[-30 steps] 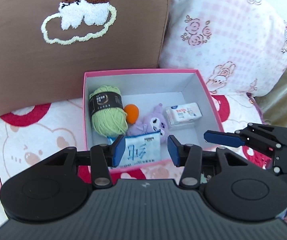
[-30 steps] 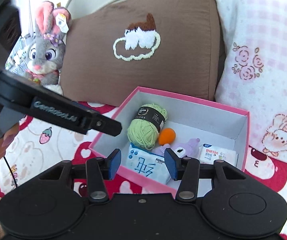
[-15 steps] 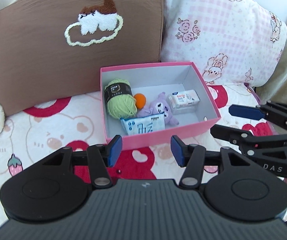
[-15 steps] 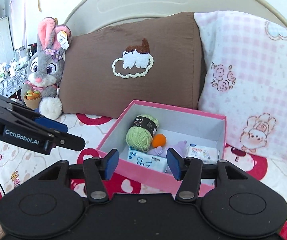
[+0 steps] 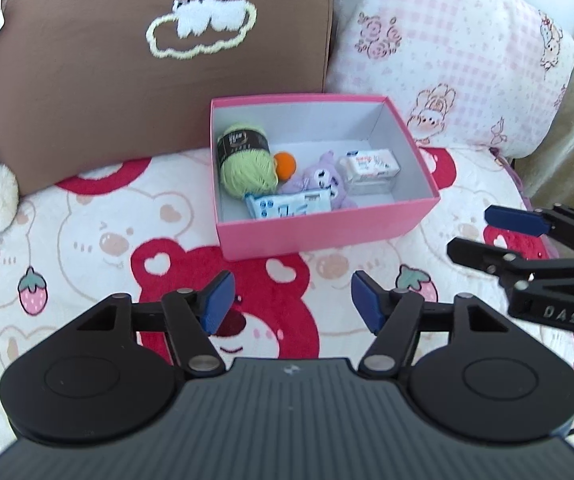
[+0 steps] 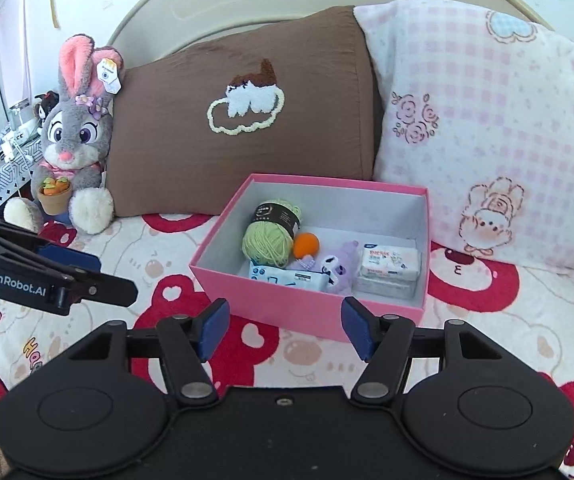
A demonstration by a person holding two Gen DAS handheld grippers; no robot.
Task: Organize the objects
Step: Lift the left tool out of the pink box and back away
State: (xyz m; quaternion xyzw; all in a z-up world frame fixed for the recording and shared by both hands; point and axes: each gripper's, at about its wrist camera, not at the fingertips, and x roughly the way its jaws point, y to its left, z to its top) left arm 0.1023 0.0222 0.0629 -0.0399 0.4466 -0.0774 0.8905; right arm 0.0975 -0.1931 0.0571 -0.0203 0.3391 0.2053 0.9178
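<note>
I hold both claws short of the box (image 5: pixel 327 232), left (image 5: pixel 289 300) and right (image 6: pixel 283 326), jaws opening on nothing. Yarn (image 5: pixel 247 164), ball (image 5: pixel 286 164), plush (image 5: pixel 323 176) and tissue packs sit inside, so the sorting looks finished.

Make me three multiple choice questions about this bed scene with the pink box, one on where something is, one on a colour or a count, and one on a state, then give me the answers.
1. Where does the orange ball lie?
A. on the blanket
B. in the pink box, beside the green yarn
C. on the brown pillow

2. How many things lie in the pink box?
A. three
B. five
C. seven

3. What is between the fingers of the right gripper?
A. nothing
B. the tissue pack
C. the purple plush

Answers:
1 B, the ball touches the yarn inside the box.
2 B: yarn, ball, purple plush, blue wipes pack, white tissue pack.
3 A, its jaws are opening with only blanket showing between them.
</note>
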